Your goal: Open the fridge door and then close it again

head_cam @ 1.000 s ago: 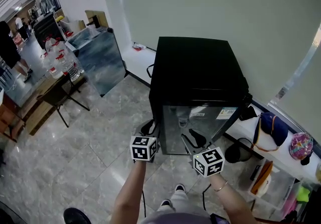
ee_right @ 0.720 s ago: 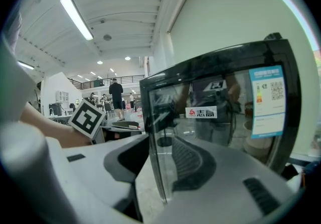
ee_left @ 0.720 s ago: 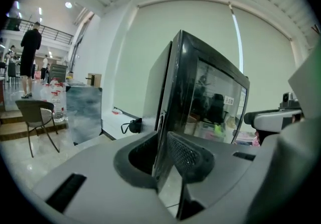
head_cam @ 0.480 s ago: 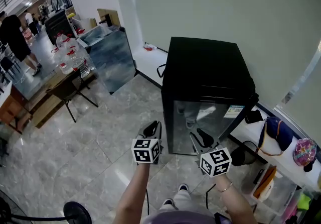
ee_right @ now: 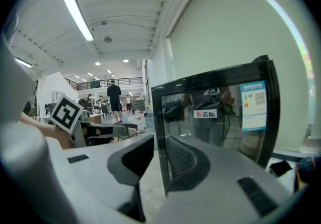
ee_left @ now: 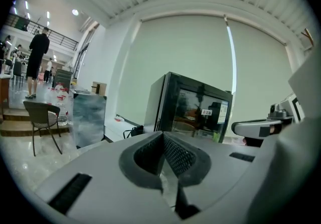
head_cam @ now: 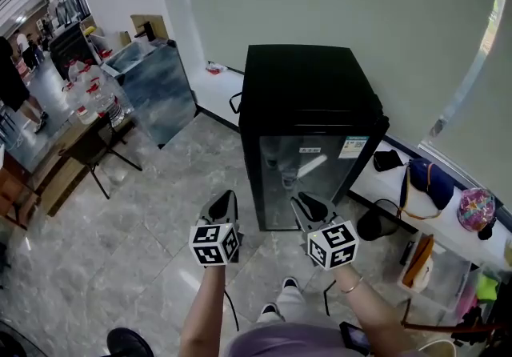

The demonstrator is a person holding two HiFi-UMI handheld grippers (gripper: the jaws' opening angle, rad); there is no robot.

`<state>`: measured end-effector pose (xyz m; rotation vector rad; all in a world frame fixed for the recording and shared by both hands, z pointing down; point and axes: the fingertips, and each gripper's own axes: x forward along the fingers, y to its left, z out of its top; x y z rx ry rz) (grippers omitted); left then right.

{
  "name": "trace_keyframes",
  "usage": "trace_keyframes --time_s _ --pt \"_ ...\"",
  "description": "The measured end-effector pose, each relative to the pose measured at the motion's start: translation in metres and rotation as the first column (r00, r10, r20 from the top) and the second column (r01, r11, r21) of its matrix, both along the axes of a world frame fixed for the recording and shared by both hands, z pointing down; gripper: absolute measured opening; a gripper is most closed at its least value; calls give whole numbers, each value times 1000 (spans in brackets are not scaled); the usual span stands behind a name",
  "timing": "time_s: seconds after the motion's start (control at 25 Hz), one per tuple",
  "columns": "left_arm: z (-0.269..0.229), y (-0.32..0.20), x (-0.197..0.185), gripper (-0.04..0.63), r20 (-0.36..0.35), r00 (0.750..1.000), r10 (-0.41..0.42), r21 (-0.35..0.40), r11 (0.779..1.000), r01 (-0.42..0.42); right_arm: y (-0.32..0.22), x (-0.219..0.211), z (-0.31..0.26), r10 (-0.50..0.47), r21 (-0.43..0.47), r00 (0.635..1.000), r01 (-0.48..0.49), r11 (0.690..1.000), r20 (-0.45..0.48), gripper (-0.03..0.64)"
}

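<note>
Against the pale wall (head_cam: 336, 3), on the grey tiled floor (head_cam: 152, 243), the black fridge (head_cam: 308, 95) stands upright with its glass door (head_cam: 308, 175) closed flush. In front of the door is the right tool (ee_right: 159, 140), its jaws narrowly apart and just now closing. The door's dark left edge shows through the gap, but nothing is pressed between the pads. The left tool (ee_left: 163, 136) is beside it, off the fridge's left front corner, clenched tight and empty. Whether either tool touches the door cannot be determined. Right of the fridge, a low white ledge (head_cam: 380, 187) carries a dark bag (head_cam: 432, 183) and a multicoloured cap (head_cam: 478, 210). At far left are a chair (head_cam: 92, 151) and water bottles (head_cam: 92, 99).
</note>
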<state>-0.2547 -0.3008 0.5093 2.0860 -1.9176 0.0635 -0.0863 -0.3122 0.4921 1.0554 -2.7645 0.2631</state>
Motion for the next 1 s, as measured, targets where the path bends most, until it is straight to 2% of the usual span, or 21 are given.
trace_keyframes --time_s 0.4,0.6,1.0 --pt "-9 48 11 2 -16 998 59 38 998 -59 43 16 -8 82 19 997 -82 996 2 6" --pt "-10 67 16 2 -5 996 89 39 995 -89 61 28 -11 129 18 992 -129 991 16 5" --pt "-2 91 31 1 23 992 128 17 992 -128 80 60 -4 252 8 968 -252 968 -14 3"
